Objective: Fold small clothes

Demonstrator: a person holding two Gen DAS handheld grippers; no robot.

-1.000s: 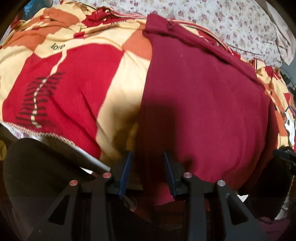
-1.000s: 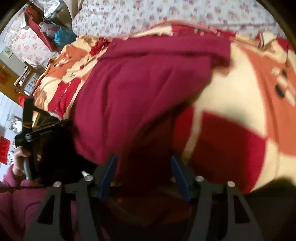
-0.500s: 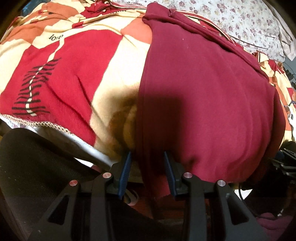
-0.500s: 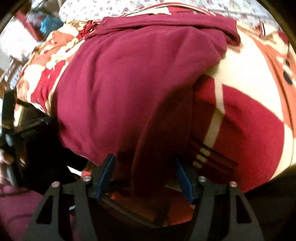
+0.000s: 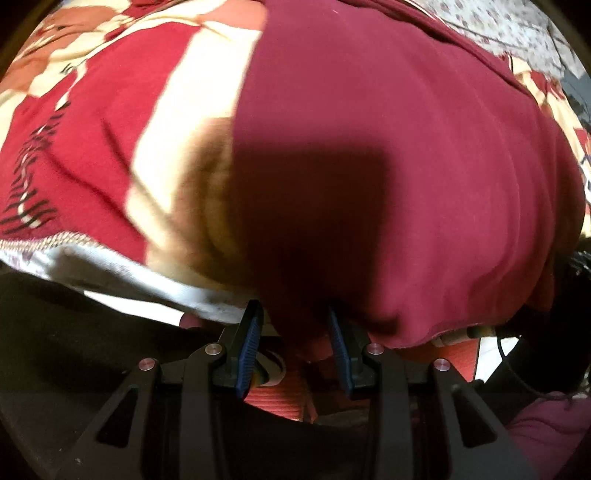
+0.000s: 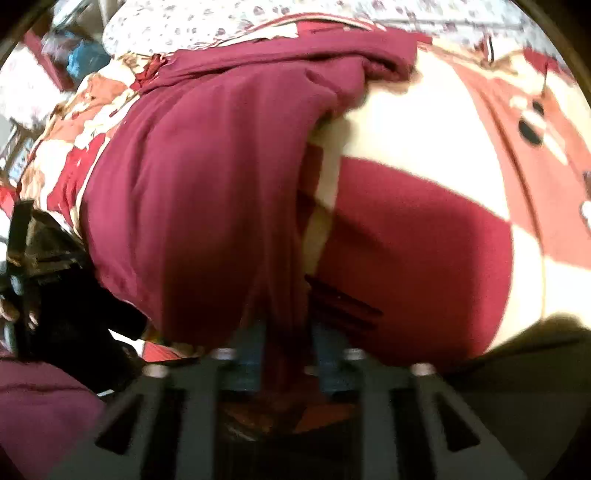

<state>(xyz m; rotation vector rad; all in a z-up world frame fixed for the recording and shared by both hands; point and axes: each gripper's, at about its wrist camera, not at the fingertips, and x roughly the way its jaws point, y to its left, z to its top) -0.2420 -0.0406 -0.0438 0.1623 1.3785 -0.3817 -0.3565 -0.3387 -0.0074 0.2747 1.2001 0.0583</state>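
1. Patterned blanket (image 5: 92, 147) covers the bed beneath the maroon garment (image 5: 406, 166).
2. Left gripper (image 5: 293, 328) now nearer the hem, unclenched around it.
3. Right gripper (image 6: 286, 347), blurred, apparently narrowed onto the hem: pickup imminent.

Maroon garment (image 5: 399, 155), plain; blanket (image 5: 92, 122) in red, cream, orange blocks; white floral sheet (image 6: 207, 22); blue finger pads (image 5: 249, 345).
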